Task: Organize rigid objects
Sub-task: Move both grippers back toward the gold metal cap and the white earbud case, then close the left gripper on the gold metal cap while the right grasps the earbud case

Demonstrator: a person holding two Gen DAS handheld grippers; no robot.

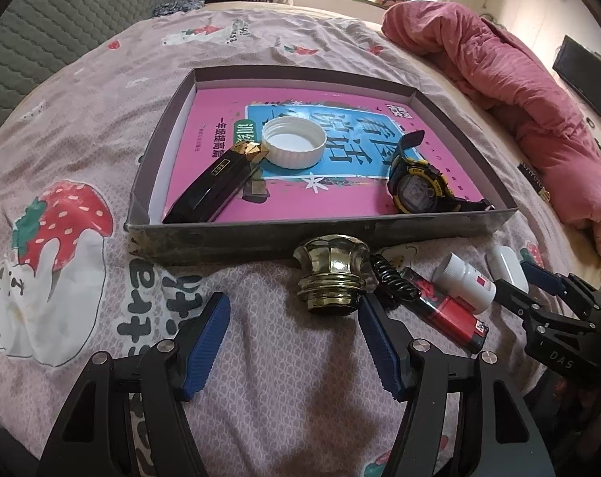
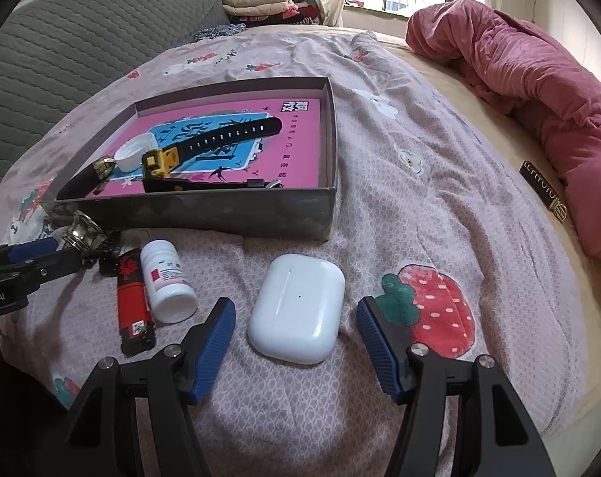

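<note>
Presently the pick-up step is in hand: the left gripper (image 1: 294, 342) stands spread before the brass cap (image 1: 332, 278) against the tray's (image 1: 260, 238) near wall, the right gripper (image 2: 296, 342) spread around the untouched white earbud case (image 2: 296, 308) on the bedspread (image 2: 379, 206); each must advance, close, then lift into the tray.

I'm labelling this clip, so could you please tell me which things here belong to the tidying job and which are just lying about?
Part of the job:
- box
- earbud case
- gold cap
- lighter
- white pill bottle
- watch, white lid, black case, already boxed

Just lying about:
- pink quilt
- folded clothes
</note>
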